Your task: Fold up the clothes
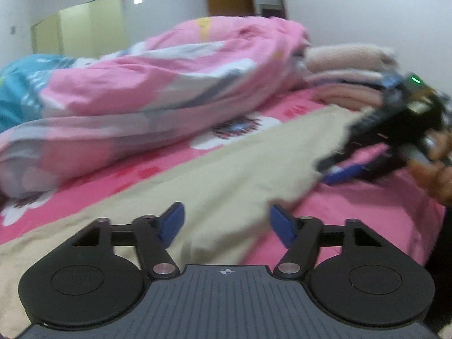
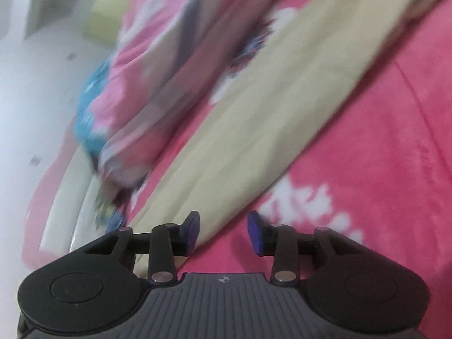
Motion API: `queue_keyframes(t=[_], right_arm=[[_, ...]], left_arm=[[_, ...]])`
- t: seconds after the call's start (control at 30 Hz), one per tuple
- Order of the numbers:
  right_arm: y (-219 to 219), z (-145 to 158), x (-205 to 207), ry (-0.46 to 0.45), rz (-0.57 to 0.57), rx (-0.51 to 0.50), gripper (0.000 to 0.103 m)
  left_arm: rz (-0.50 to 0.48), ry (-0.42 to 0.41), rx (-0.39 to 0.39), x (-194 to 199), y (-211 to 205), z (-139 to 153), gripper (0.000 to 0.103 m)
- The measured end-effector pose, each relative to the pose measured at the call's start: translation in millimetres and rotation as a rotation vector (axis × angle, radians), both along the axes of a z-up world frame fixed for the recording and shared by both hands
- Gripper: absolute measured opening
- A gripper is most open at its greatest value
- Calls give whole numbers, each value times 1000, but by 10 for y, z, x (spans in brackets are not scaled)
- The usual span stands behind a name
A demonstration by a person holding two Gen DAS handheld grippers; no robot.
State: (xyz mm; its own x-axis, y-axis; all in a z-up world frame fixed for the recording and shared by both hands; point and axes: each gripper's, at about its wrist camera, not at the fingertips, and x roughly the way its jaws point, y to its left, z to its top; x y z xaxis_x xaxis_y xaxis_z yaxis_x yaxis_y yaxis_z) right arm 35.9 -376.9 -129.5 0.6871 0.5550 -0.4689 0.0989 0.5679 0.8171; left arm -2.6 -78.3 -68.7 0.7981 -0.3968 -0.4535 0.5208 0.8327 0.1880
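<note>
The long beige cloth garment (image 1: 226, 169) lay spread as a narrow band across the pink flower-printed bed sheet (image 1: 367, 212), running diagonally from the near left corner toward the far right. In the right wrist view the same garment (image 2: 254, 118) showed as one long strip, flat, with no cross fold visible along the length in view. Whether it had already been doubled lengthwise could not be determined; motion blur obscured seams and edges.

The left gripper (image 1: 226, 223) hovered low over the near end of the garment, its blue-padded tongs standing wide apart with nothing between them. The right gripper (image 2: 223, 233) was positioned at the garment's edge, tongs likewise apart and empty; its left pad (image 2: 190, 233) sat over the beige cloth, the other over bare sheet. In the left wrist view the right gripper appeared blurred at the far end of the band, with part of a hand (image 1: 435, 169) behind it.

Beyond the garment, a crumpled pink patterned quilt (image 1: 155, 90) was heaped along the far side of the bed. A stack of folded pale pink and cream textiles (image 1: 347, 70) stood at the head end.

Assessment: the garment lay laid out and straight, but not in a compact folded state. Shortening folds appeared outstanding. The stack suggested other items finished, though that could not be confirmed.
</note>
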Motion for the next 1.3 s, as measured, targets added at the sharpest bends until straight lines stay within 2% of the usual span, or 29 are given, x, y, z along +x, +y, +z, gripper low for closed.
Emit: queue_keyframes(t=[0.07,0.27,0.4,0.5,0.63,0.67,0.77,0.87,1.0,1.1,1.3], right_arm=[[11,-79,21,3,-43,16,19],[-22,-158,27,-24,-83,77,6],[-70,-75,26,-56,-73,108,3],[-102,-5,35,-80,-61,128,3],[-118,44,111,-102,-33,131,4],[-119,55,121,-111,-24,124,4],[-117,81,156,-145,7,97,4],[-132,112,161,-186,40,65,5],[-145,139,154,-216,89,5,8],[-72,205,97,-237,147,-137,11],[388,322,258,-285,250,-450,11]], left_arm=[[-42,-11,42,-3,-148,-78,55],[-149,-97,197,12,-570,-239,54],[-213,-159,300,27,-835,-330,54],[-233,-174,332,77,-965,-359,53],[-223,-161,327,198,-1039,-338,25],[-219,-154,318,229,-1039,-322,17],[-207,-121,269,308,-981,-239,6],[-202,-63,192,391,-894,-149,3],[-181,99,4,634,-710,-16,2],[-171,209,-127,840,-556,61,2],[-172,340,-247,1095,-415,128,1]])
